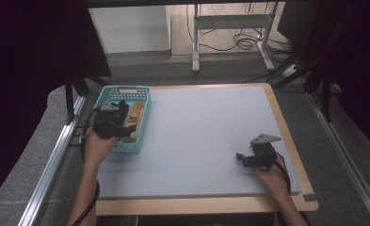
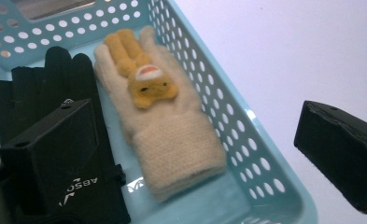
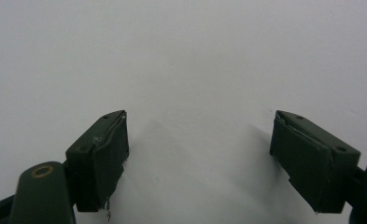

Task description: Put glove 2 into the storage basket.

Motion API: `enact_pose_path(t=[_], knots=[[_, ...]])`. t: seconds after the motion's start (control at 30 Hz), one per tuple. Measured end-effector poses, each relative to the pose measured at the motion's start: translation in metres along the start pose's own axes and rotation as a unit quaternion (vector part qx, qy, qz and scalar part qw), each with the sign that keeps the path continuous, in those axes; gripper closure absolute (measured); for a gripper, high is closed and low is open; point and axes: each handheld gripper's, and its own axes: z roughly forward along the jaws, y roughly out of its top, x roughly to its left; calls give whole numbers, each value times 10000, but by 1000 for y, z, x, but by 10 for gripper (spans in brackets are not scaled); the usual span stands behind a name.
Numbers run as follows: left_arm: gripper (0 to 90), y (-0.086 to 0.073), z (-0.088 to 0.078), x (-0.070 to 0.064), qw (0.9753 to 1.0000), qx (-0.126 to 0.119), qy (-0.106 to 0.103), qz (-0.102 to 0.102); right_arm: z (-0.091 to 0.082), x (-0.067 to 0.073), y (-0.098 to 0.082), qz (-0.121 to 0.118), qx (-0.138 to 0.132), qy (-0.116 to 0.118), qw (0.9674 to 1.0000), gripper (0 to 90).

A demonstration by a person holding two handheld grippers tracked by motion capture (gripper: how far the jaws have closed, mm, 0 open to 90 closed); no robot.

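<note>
A light blue perforated basket (image 1: 144, 96) (image 2: 246, 126) stands at the table's left edge. In it lie a cream knitted glove with a yellow animal face (image 2: 165, 121) (image 1: 135, 113) and black gloves (image 2: 36, 88) beside it. My left gripper (image 1: 121, 113) (image 2: 197, 149) hovers over the basket, open: one jaw stands above the black gloves, the other outside the basket's right wall, and the cream glove lies between them, untouched. My right gripper (image 1: 240, 157) (image 3: 197, 158) rests low over the bare mat at the right, open, nothing between its jaws.
The pale blue mat (image 1: 206, 136) covers the wooden table (image 1: 197, 205). A grey three-cornered plate (image 1: 265, 139) tops the right gripper. Metal rails (image 1: 55, 155) run along both sides, and a desk frame with cables (image 1: 229, 33) stands behind.
</note>
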Motion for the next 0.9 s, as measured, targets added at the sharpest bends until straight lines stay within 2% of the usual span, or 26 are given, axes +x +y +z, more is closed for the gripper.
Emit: enact_pose_path(t=[0.9], knots=[[2,-11,-10,-30,9992,-159,-184,309,0,0,0,-3,-1,-6,10000,190]])
